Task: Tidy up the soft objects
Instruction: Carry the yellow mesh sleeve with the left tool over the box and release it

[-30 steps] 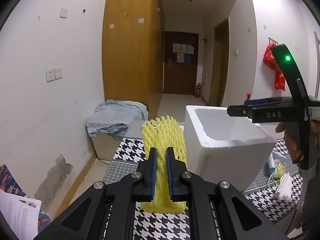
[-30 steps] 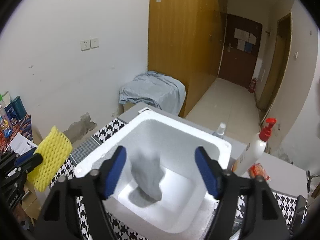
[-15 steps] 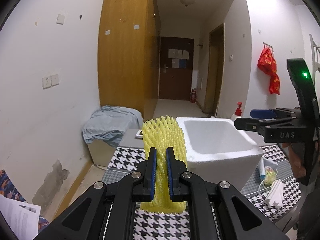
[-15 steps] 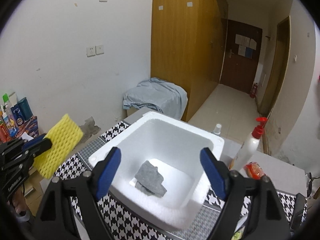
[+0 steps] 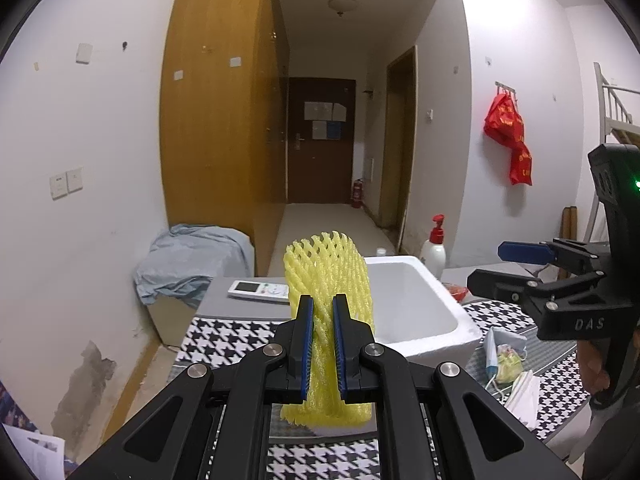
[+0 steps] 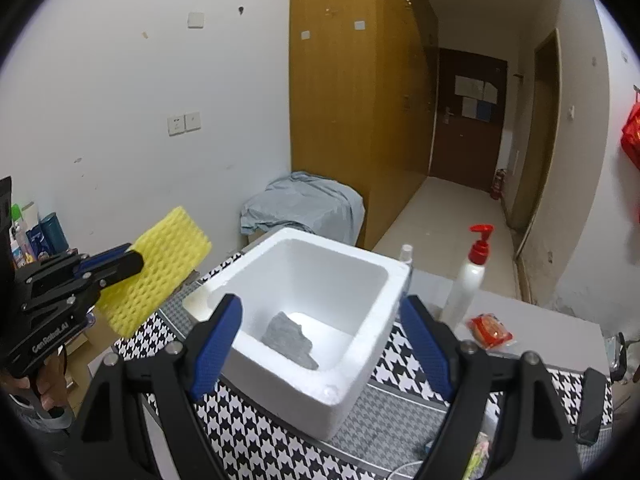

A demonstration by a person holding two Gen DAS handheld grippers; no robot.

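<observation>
A yellow foam net sleeve [image 5: 328, 272] stands upright between the blue pads of my left gripper [image 5: 322, 304], which is shut on it. In the right wrist view the same sleeve [image 6: 160, 264] hangs in the air left of the white foam box [image 6: 288, 384], still pinched by the left gripper [image 6: 108, 264]. A grey cloth piece [image 6: 290, 338] lies on the box floor. My right gripper [image 6: 320, 308] is open and holds nothing, its jaws spread wide over the near side of the box. From the left wrist it [image 5: 500, 266] shows at the right, beside the box [image 5: 416, 308].
The box sits on a black-and-white houndstooth table cover [image 6: 400, 360]. Behind it are a white pump bottle with a red top [image 6: 468, 280] and a red snack packet [image 6: 490, 330]. A remote control [image 5: 260, 290] and face masks [image 5: 524, 394] also lie on the table.
The grey cloth has dropped from between the right jaws onto the box floor. Both grippers have drawn back from the box and risen a little, the left still holding the yellow sleeve.
</observation>
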